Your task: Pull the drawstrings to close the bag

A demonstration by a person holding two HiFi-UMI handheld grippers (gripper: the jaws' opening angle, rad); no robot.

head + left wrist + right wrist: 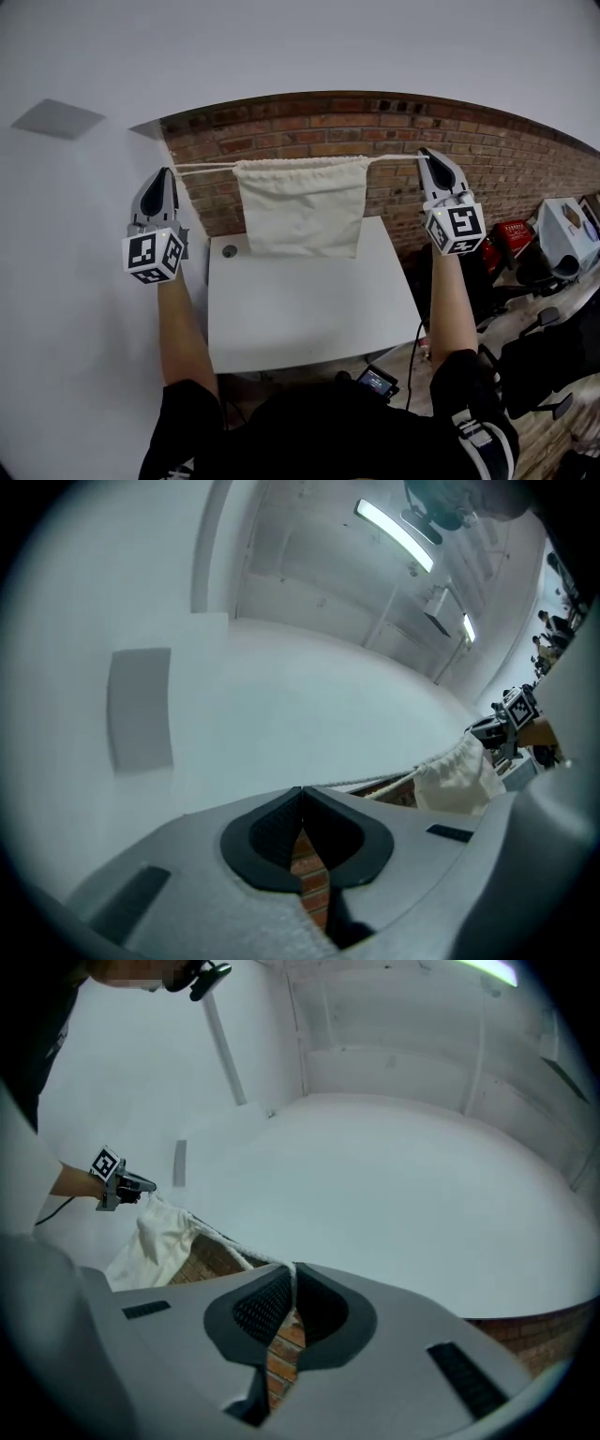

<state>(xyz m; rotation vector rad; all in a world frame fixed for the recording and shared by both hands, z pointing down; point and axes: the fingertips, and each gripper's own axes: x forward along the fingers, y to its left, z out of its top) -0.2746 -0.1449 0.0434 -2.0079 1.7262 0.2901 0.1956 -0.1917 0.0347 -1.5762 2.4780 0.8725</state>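
Observation:
A cream cloth drawstring bag (300, 208) hangs in the air above the far edge of the white table (309, 309), its mouth gathered into a tight ruffle. Its left drawstring (202, 169) runs taut to my left gripper (169, 171), which is shut on the cord's end. The right drawstring (398, 158) runs taut to my right gripper (425, 153), shut on that cord. In the left gripper view the bag (457, 780) shows at the right, with the cord (375, 782) leading into the jaw tips. In the right gripper view the bag (150, 1246) hangs at the left and the cord (225, 1244) enters the closed jaws.
A brick wall (506, 159) stands behind the table. A small grey round thing (230, 251) lies at the table's far left corner. A dark device with a lit screen (377, 382) sits below the near edge. Red boxes and a white container (567, 234) stand on the floor at right.

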